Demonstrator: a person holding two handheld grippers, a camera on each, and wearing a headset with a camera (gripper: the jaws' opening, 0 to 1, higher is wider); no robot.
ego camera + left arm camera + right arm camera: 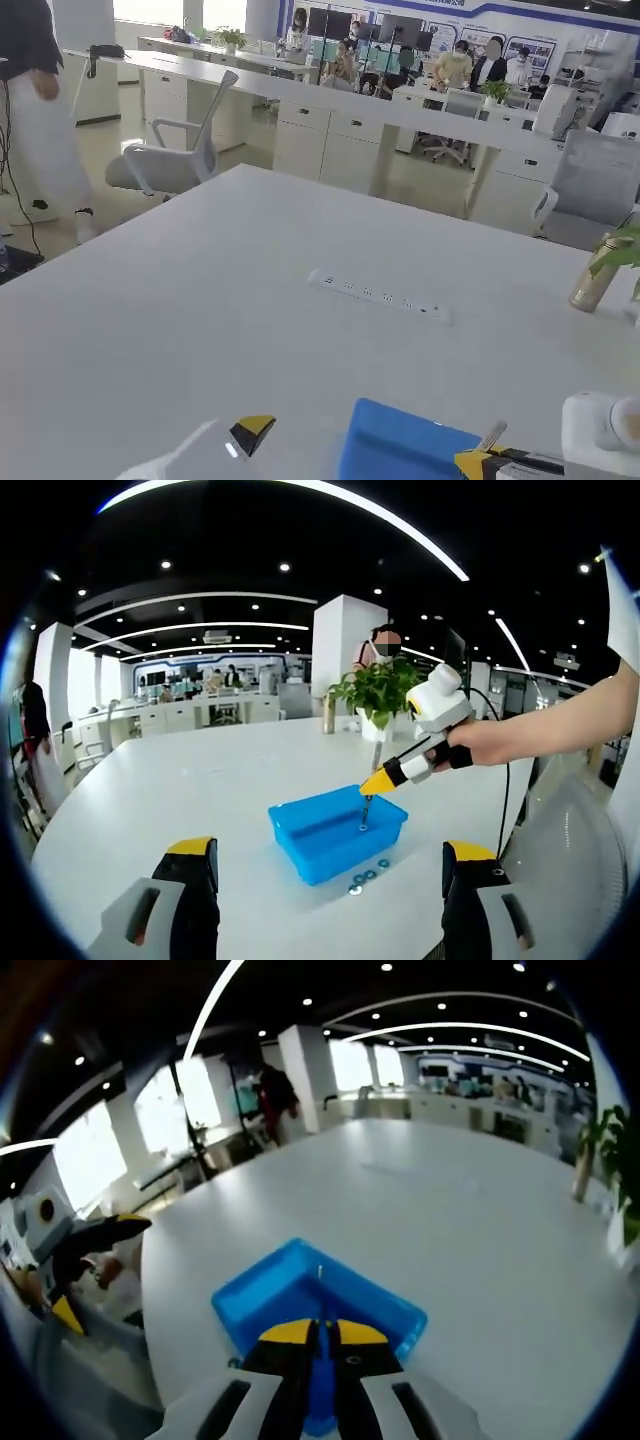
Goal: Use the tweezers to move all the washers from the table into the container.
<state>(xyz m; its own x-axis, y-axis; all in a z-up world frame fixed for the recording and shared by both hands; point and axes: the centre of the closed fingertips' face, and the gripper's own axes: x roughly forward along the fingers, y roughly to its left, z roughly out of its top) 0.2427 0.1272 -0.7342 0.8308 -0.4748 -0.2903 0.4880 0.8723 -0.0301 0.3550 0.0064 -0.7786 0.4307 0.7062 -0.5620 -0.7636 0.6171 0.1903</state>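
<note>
A blue container (pixel 335 830) stands on the white table (pixel 200 790), with a few small washers (pixel 368 876) lying on the table beside its near corner. My right gripper (pixel 378 783), held by a hand, is shut on the tweezers (pixel 365 815), whose tips point down into the container. In the right gripper view the jaws are closed on the tweezers (pixel 320 1360) above the container (pixel 300 1295). My left gripper (pixel 325 880) stands open in front of the container with nothing between its jaws. The container (pixel 400 445) sits at the bottom of the head view.
A power strip (pixel 378 294) is set into the table's middle. At the far right stand a bottle (pixel 590 275) and a potted plant (pixel 378 692). A white device (pixel 600 430) lies right of the container. Office chairs and people are beyond the table.
</note>
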